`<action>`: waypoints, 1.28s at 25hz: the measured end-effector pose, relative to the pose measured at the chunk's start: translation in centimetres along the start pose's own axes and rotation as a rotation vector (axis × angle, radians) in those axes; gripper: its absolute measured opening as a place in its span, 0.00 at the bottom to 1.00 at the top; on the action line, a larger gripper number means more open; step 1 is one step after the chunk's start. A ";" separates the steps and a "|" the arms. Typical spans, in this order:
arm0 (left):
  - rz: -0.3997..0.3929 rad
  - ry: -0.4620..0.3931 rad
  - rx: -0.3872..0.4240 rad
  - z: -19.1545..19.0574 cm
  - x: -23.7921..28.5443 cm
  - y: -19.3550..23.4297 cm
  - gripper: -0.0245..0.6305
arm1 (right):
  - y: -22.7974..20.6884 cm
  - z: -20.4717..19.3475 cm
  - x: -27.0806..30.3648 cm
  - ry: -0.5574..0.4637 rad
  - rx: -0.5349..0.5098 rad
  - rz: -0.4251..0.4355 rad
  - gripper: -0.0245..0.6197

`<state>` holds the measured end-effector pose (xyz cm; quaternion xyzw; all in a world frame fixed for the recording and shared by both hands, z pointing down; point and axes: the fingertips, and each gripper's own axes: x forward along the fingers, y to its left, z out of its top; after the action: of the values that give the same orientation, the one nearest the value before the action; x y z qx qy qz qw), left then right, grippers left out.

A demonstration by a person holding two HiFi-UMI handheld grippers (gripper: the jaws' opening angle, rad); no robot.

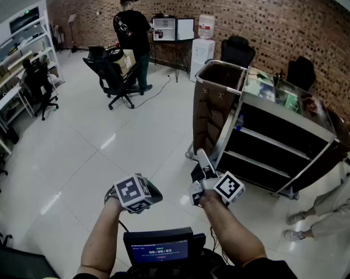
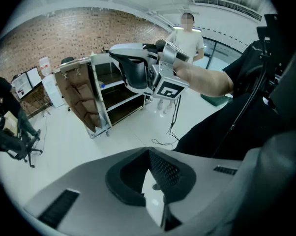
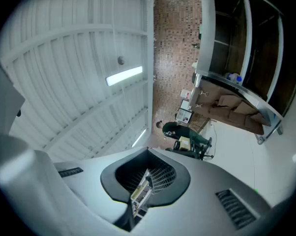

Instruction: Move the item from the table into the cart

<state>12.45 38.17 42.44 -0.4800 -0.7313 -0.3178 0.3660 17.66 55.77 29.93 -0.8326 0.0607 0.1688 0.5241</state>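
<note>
Hands tucked in close at the moment: the left gripper (image 2: 149, 161) points down at the tiled floor (image 1: 105, 132), jaws pressed together with only a sliver of floor showing between the pads and nothing pinched. The right gripper (image 3: 148, 163) is tipped upward toward the ceiling, its jaws likewise clamped on empty air. That reads as a carrying posture, both tools shut and held near the chest screen (image 1: 160, 251) so that they stay out of the way while the person stands in open floor

Ahead and to the right is the cart (image 1: 227, 135), a metal shelf unit on wheels with a brown bag (image 1: 213, 106) hung at its near end and a few packs (image 1: 268, 86) on its top deck; the lower shelves look bare. No table with an item shows in any view, so where the thing to be moved lies can't be told. Judging by that, nothing is in hand yet and the pick-up has not begun. Another person (image 1: 133, 34) stands at a desk by the far brick wall, well apart from all this
</note>
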 end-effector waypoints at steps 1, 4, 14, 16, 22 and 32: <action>0.023 -0.020 -0.011 -1.2 -1.1 0.5 0.05 | 0.3 -1.5 0.8 0.012 -0.013 0.001 0.04; 0.106 -0.093 -0.053 -4.8 -4.7 2.4 0.05 | 0.7 -6.0 3.0 0.064 -0.102 -0.036 0.04; 0.726 -0.496 -0.416 -19.8 -21.7 8.9 0.05 | 8.5 -26.3 13.7 0.452 -0.442 0.286 0.04; 0.886 -0.573 -0.496 -23.1 -25.6 8.8 0.05 | 10.2 -30.4 15.4 0.543 -0.504 0.378 0.04; 1.387 -0.667 -0.767 -33.8 -34.4 2.8 0.05 | 15.6 -43.3 17.6 0.790 -0.572 0.673 0.04; 2.006 -0.611 -1.132 -50.8 -38.6 -26.0 0.05 | 30.0 -68.2 1.0 1.075 -0.496 1.155 0.04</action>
<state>10.30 -30.17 34.03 -0.9867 0.1575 -0.0400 -0.0020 25.09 -18.37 30.90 -0.7288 0.6825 -0.0011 0.0555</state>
